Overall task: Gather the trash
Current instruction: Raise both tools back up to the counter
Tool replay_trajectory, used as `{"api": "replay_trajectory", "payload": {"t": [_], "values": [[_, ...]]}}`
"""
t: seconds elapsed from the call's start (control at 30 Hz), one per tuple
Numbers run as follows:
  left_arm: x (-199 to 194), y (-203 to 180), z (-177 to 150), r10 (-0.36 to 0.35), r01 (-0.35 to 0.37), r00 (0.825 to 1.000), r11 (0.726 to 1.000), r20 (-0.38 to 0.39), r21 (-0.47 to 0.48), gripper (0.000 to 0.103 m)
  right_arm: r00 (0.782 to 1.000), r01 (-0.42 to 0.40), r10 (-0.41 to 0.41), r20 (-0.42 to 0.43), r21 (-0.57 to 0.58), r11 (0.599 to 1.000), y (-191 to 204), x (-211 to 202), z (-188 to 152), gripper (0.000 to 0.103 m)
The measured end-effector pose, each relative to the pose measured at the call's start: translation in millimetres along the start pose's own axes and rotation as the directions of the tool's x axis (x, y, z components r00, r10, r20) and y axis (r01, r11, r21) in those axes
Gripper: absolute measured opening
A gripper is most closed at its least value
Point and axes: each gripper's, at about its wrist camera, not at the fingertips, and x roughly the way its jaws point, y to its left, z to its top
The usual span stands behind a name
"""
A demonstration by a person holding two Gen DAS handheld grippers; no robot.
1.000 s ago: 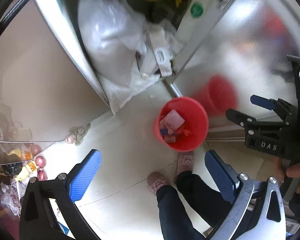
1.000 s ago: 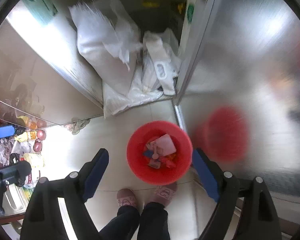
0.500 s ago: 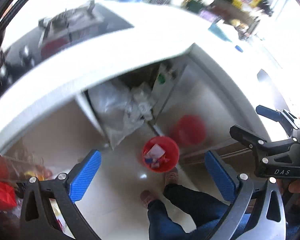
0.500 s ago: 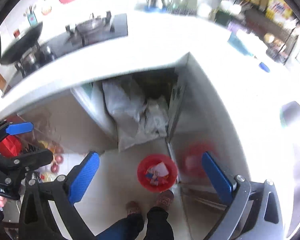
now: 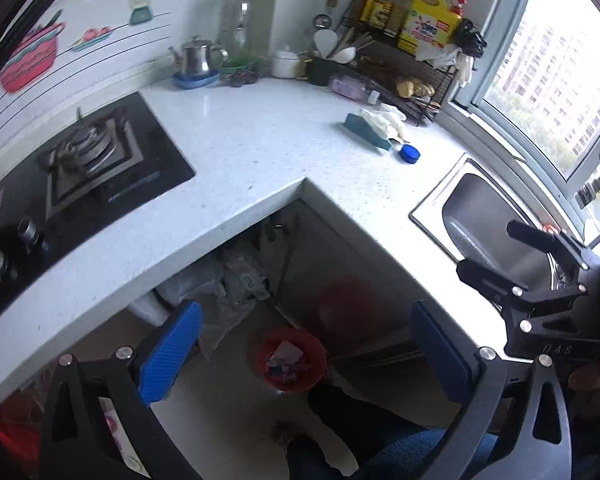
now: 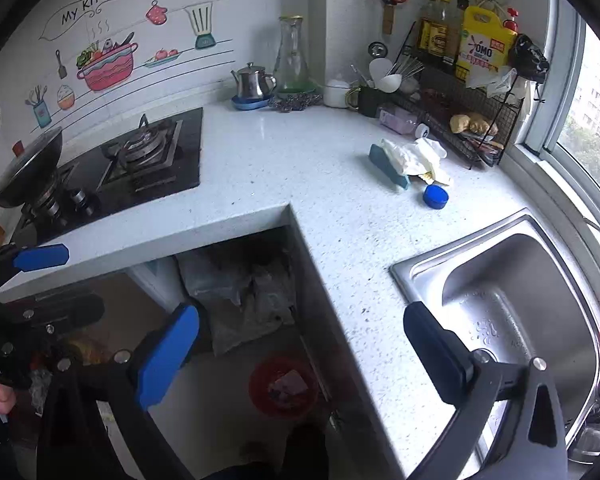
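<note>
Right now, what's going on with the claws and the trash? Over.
Both claws, left and right, open, empty. Red trash bin on floor, scraps inside. Crumpled wrapper, blue cap on countertop.

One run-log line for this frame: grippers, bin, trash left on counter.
left gripper: open, empty | right gripper: open, empty | red bin: on floor, holds scraps | counter: crumpled white wrapper, blue cap

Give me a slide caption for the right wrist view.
Open right gripper above a kitchen counter, red bin on the floor below.

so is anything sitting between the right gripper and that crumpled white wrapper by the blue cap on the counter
Nothing visible does. The right gripper is open and empty, and only bare countertop lies between it and the crumpled white wrapper beside the blue cap.
</note>
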Motion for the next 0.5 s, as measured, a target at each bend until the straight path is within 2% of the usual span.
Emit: {"api": "replay_trajectory", "payload": {"t": [0.23, 0.5], "values": [[25, -31, 71, -0.002, 0.002, 1.000, 0.998, 0.009, 0.060, 0.103, 0.999, 0.024, -0.026, 0.035, 0.050, 0.998, -51, 10, 48, 0.102], [86, -56, 164, 0.017, -0.017, 1.000, 0.995, 0.002, 0.099, 0.103, 0.999, 0.021, -0.024, 0.041, 0.078, 0.997, -113, 59, 114, 0.102]]}}
